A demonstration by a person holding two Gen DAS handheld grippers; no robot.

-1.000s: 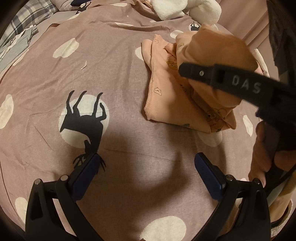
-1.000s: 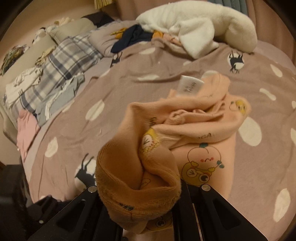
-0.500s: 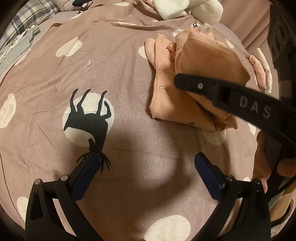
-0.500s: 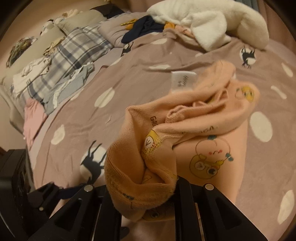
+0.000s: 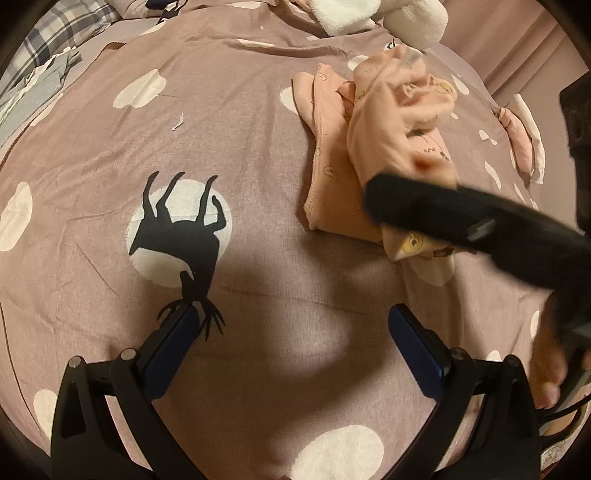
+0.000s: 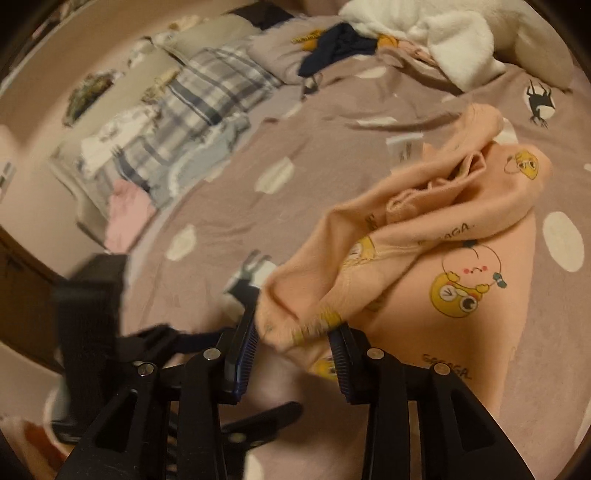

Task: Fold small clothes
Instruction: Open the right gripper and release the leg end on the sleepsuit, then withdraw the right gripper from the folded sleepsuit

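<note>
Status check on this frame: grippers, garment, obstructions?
Left gripper open, empty. Right gripper opening, peach garment between its fingers, on the bed. Nothing in the way.

- the garment (image 6: 424, 236) is showing as soft matt peach knit cloth, its hem ribbed.
- the cover (image 5: 258, 147) is lying as smooth matt woven cloth.
- the blanket (image 6: 443, 33) is looking fluffy, white fleece.
- the right gripper (image 6: 291, 332) is showing matt black plastic, ridged blue pads (image 6: 245, 343).

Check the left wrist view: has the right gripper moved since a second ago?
Yes. The right gripper has dropped lower in the view, toward the near edge of the folded peach garment. Its jaws are opening, with the peach cloth between them.
</note>
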